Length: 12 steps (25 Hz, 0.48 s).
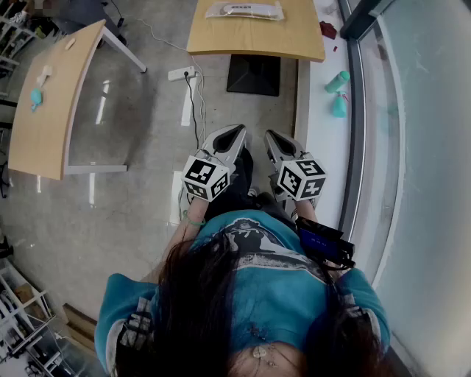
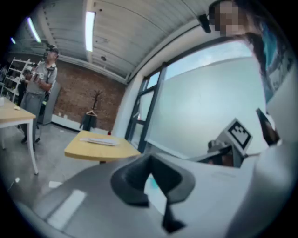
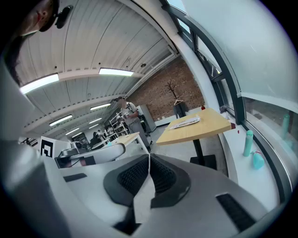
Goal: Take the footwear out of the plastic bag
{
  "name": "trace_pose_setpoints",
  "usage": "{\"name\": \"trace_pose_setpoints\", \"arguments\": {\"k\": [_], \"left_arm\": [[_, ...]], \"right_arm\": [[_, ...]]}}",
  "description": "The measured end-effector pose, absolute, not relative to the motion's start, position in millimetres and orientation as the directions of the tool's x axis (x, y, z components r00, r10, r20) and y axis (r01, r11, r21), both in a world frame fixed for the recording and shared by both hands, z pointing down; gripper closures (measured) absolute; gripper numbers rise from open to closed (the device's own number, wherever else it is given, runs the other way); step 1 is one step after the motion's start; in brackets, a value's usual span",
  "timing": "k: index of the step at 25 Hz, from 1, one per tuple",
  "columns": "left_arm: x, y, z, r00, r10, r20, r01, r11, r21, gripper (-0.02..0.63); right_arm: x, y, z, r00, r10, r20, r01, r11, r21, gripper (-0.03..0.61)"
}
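A clear plastic bag [image 1: 244, 10] with something pale inside lies flat on the far wooden table [image 1: 254, 38]; no footwear can be made out in it. I hold both grippers close to my chest, well short of that table. My left gripper [image 1: 237, 132] and right gripper [image 1: 272, 137] sit side by side, both shut and empty. In the left gripper view the shut jaws [image 2: 150, 174] face the table [image 2: 100, 149] and the bag [image 2: 100, 141]. The right gripper view shows its pads [image 3: 149, 160] pressed together, with the bag [image 3: 185, 122] far ahead.
A curved wooden table [image 1: 51, 96] stands at the left. A power strip with a cable [image 1: 182, 74] lies on the floor beside the far table's black base [image 1: 253, 74]. Teal bottles [image 1: 337, 82] stand on the window ledge at right. A person [image 2: 42, 83] stands far off.
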<state>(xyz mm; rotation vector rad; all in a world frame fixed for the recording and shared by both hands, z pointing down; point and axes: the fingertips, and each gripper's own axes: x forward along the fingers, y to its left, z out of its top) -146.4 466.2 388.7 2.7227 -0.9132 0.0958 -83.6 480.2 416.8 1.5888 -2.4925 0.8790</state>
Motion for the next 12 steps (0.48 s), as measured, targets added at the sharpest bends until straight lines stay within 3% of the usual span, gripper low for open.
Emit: {"name": "trace_pose_setpoints", "arguments": {"k": [12], "left_arm": [[-137.0,269.2,368.7,0.811,-0.576,0.105,-0.583,-0.780,0.227,0.611]], "right_arm": [[-69.6,299.2,400.3,-0.460,-0.823,0.334,-0.842,0.283,-0.460,0.560]]}}
